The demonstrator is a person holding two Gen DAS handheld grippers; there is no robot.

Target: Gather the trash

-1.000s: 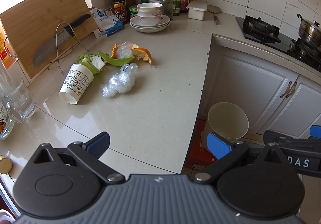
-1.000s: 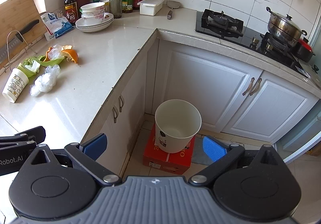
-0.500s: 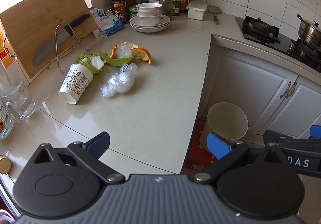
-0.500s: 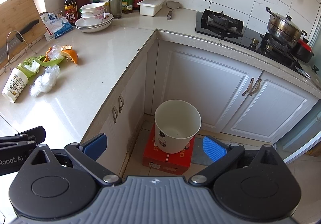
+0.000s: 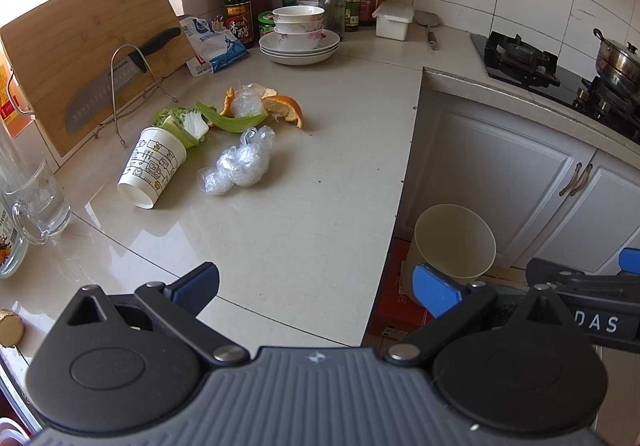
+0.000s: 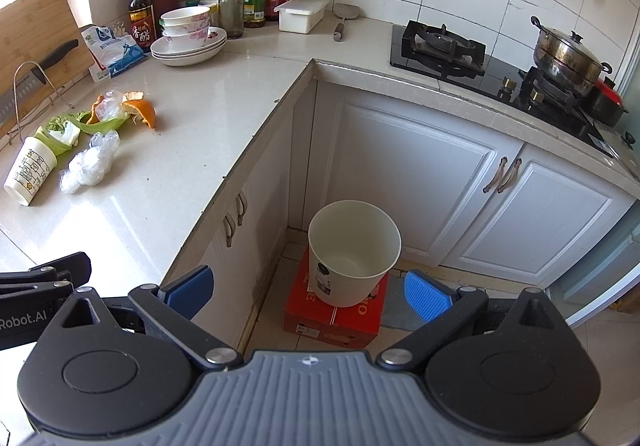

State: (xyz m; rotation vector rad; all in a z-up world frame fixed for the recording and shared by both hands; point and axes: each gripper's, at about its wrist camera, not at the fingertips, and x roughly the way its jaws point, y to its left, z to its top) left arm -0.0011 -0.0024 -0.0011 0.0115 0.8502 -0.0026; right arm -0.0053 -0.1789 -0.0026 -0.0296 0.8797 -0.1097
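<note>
Both tools, left tool (image 5: pixel 316 288) and right tool (image 6: pixel 308 288), we hold spread; paper cup (image 5: pixel 152 168) lies far from table (image 5: pixel 320 206) edge.

A tipped white printed paper cup (image 5: pixel 152 167) lies on the pale stone counter (image 5: pixel 304 214); crumpled clear plastic wrap (image 5: pixel 240 162) just beside it, green vegetable scraps (image 5: pixel 224 121) and orange peel (image 5: pixel 287 110) behind it.

My left wrist camera looks down across the countertop (image 5: pixel 304 206); my right faces the floor bin (image 6: pixel 354 252). Both share the trash pile (image 5: pixel 224 134) and bin.
</note>
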